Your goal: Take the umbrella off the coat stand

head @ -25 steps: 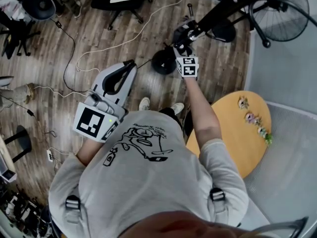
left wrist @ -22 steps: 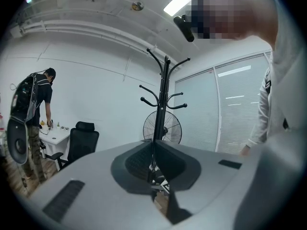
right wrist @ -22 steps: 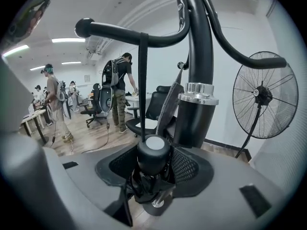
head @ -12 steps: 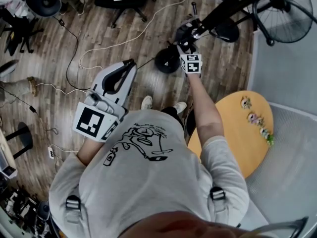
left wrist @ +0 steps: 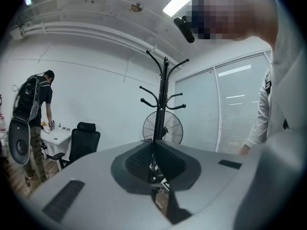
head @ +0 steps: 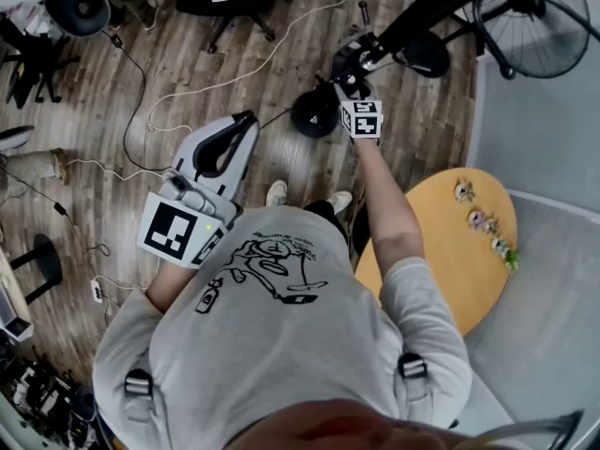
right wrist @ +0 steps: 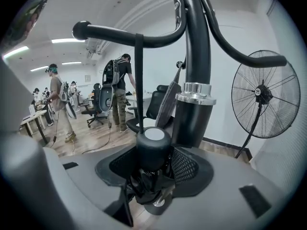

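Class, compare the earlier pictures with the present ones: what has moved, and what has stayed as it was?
The right claw, shut on the umbrella, has edged a little farther out toward the coat stand. The umbrella's handle now sits slightly higher in the right gripper view. Unchanged: the strap still hangs over the hook, and the left claw stays shut and empty.

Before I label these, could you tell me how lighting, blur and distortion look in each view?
Head view: evenly lit, sharp, edges slightly bowed. Left gripper view: fisheye, dark corners, ceiling light blown out. Right gripper view: fisheye bends the coat stand; umbrella sharp.
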The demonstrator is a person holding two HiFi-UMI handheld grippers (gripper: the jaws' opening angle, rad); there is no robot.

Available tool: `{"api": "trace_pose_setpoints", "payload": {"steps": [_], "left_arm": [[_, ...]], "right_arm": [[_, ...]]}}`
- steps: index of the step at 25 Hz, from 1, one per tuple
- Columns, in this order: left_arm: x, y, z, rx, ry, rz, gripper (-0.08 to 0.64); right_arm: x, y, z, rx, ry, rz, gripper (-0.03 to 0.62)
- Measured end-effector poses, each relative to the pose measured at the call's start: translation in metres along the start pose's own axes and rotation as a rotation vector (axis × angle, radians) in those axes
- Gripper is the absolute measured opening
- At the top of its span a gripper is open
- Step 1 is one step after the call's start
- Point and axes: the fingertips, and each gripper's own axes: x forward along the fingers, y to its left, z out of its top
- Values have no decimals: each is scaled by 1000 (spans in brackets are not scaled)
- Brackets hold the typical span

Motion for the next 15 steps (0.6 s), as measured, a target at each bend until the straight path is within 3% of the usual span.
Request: {"api": "trace_pose_setpoints", "payload": {"steps": [15], "left_arm": [[0, -3, 0, -2, -11, -15, 21]], "right_arm": [[-15, 0, 15, -35, 1, -15, 224]]}}
